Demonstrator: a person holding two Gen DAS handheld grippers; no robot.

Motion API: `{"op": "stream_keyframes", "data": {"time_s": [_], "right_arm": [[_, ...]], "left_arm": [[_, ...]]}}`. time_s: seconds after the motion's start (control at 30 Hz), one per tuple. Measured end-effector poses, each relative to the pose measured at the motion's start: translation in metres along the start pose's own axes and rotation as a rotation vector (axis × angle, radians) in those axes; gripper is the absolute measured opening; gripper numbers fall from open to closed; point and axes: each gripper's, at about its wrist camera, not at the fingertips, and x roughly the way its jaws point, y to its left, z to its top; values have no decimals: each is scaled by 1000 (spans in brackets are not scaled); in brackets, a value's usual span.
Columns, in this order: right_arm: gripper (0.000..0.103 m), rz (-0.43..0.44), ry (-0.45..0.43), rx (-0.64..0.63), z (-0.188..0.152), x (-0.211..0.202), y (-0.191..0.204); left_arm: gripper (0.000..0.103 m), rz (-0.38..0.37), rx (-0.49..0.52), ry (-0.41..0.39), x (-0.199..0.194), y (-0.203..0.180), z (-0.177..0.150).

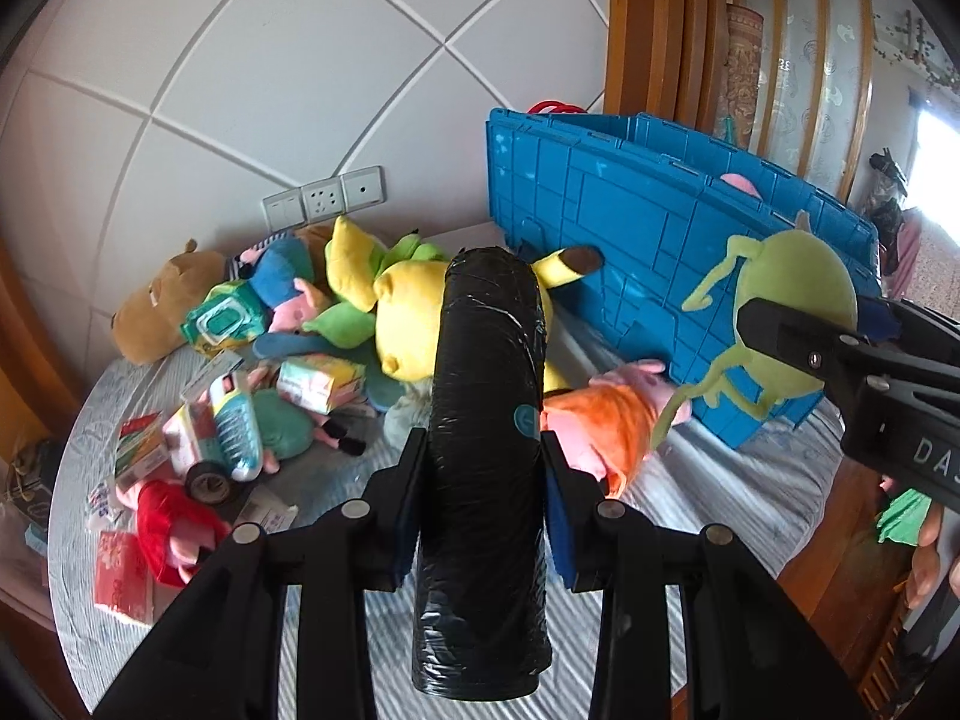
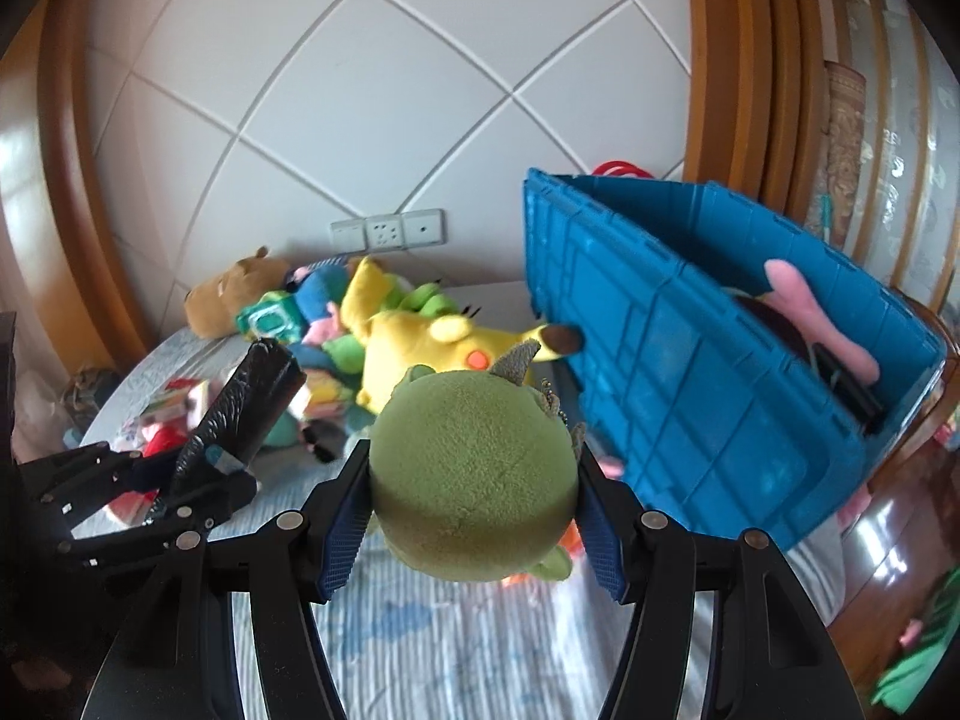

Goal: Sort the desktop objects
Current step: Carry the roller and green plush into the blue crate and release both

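My left gripper [image 1: 483, 468] is shut on a black roll of bin bags [image 1: 489, 420] and holds it above the table; the roll also shows in the right wrist view [image 2: 246, 402]. My right gripper [image 2: 474, 480] is shut on a round green plush monster [image 2: 474, 480], held in the air just left of the blue crate [image 2: 690, 360]. In the left wrist view the green plush [image 1: 792, 306] hangs in front of the crate [image 1: 630, 228]. A pink plush [image 2: 816, 318] lies inside the crate.
A pile of toys and packets lies at the back left: a yellow Pikachu plush [image 1: 408, 312], a brown capybara plush [image 1: 156, 312], a wet-wipes pack [image 1: 225, 315], tissue packs [image 1: 123, 570] and a tape roll [image 1: 207, 480]. An orange-dressed pig plush [image 1: 606, 420] lies beside the crate. A wall socket [image 1: 324, 198] is behind.
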Motion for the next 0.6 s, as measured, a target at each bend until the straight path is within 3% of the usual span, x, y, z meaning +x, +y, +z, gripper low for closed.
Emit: {"op": "stream_keyframes", "data": {"time_s": [0.23, 0.4, 0.6], "right_arm": [[62, 25, -79, 7, 33, -3, -41], [62, 39, -148, -7, 68, 0, -108], [62, 17, -146, 10, 93, 8, -211]], "left_arm": [[34, 27, -3, -51, 15, -27, 53], [34, 41, -30, -134, 26, -77, 105], [34, 21, -44, -175, 51, -161, 168]]}}
